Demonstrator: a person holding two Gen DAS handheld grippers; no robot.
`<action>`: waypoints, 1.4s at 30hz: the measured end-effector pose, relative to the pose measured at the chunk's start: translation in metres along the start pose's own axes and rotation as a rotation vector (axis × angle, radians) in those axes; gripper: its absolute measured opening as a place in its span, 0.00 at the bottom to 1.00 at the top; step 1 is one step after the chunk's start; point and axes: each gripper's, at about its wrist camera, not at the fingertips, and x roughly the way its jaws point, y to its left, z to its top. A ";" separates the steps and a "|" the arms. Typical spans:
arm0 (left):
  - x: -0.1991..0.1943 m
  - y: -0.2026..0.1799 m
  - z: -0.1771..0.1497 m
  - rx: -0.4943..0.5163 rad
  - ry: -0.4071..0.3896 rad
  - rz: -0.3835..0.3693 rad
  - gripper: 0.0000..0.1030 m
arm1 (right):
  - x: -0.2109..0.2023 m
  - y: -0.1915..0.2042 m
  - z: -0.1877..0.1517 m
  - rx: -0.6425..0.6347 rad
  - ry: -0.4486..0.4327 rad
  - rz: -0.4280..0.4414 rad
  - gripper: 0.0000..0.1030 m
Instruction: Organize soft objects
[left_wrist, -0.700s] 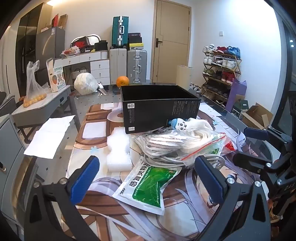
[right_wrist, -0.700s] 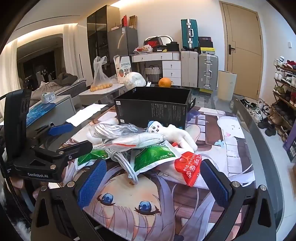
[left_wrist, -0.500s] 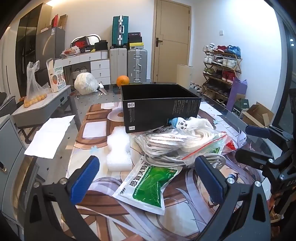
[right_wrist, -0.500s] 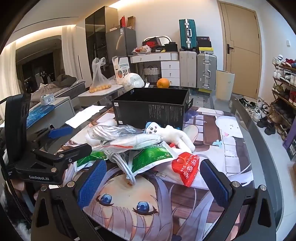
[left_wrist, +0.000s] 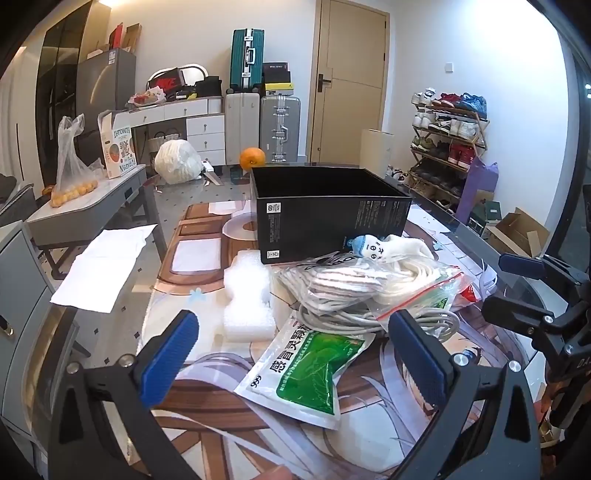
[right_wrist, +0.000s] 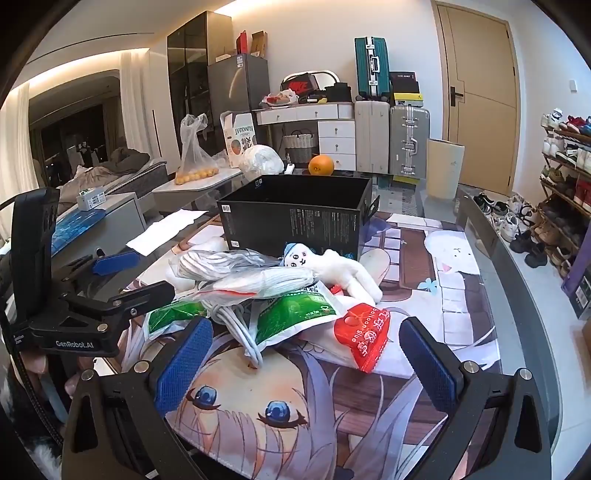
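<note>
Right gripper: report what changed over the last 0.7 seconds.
The right gripper has eased slightly toward the pile; in the left wrist view it sits a little further right. Nothing gripped or released. The left gripper, black box and plush toy are unchanged.

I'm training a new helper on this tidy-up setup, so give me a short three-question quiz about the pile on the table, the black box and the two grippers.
1. True or false: the open black cardboard box already holds the white plush doll with the blue cap.
2. Multiple choice: the coiled grey cable lies A) inside the box, B) in the pile, partly over the green-and-white sachet, C) in a gripper.
3. Fill in: the left gripper and the right gripper are both ___, holding nothing.

Key:
1. False; the doll lies on the pile in front of the box.
2. B
3. open
</note>
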 end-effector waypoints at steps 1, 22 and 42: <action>0.000 -0.002 0.000 0.002 0.000 0.002 1.00 | 0.000 0.000 0.000 0.000 -0.002 0.001 1.00; 0.003 -0.003 0.000 0.005 0.025 0.028 1.00 | 0.000 -0.005 0.000 0.016 0.006 0.003 0.99; 0.005 -0.003 -0.002 0.013 0.029 0.022 1.00 | -0.001 -0.005 0.002 0.020 0.003 0.006 0.99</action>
